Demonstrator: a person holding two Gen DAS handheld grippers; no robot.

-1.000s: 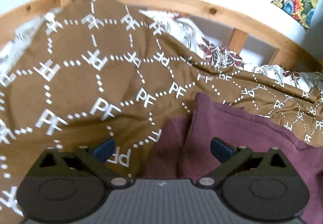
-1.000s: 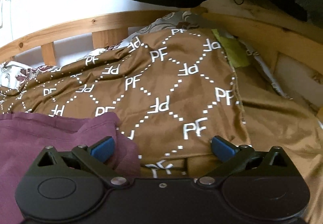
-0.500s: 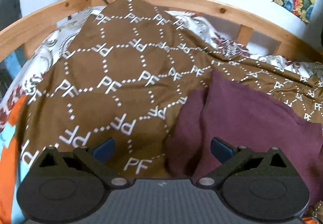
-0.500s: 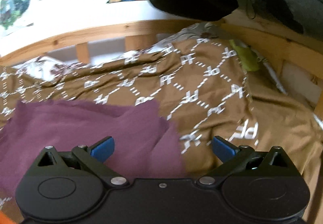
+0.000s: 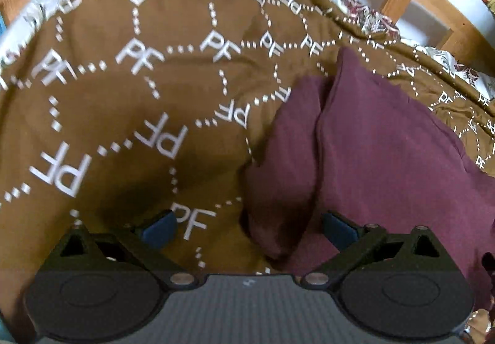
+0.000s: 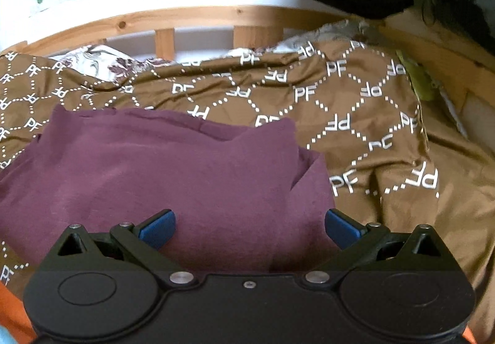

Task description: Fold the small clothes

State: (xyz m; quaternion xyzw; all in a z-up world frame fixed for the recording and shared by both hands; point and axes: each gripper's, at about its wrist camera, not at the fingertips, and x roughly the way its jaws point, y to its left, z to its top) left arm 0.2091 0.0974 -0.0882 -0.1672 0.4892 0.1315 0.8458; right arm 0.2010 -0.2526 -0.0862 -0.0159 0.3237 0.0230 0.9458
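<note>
Maroon garment lies folded on the brown PF-print bedspread, inside the wooden bed frame. Left gripper hovers spread at its left edge; right gripper hovers spread above it, empty.

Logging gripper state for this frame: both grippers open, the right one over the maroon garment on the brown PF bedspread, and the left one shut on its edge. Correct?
Not quite. The left gripper is open too: the left wrist view shows its jaws wide apart, clamping nothing, at the maroon garment's left edge. The rest holds: the right gripper is open over the garment on the brown PF bedspread.
</note>
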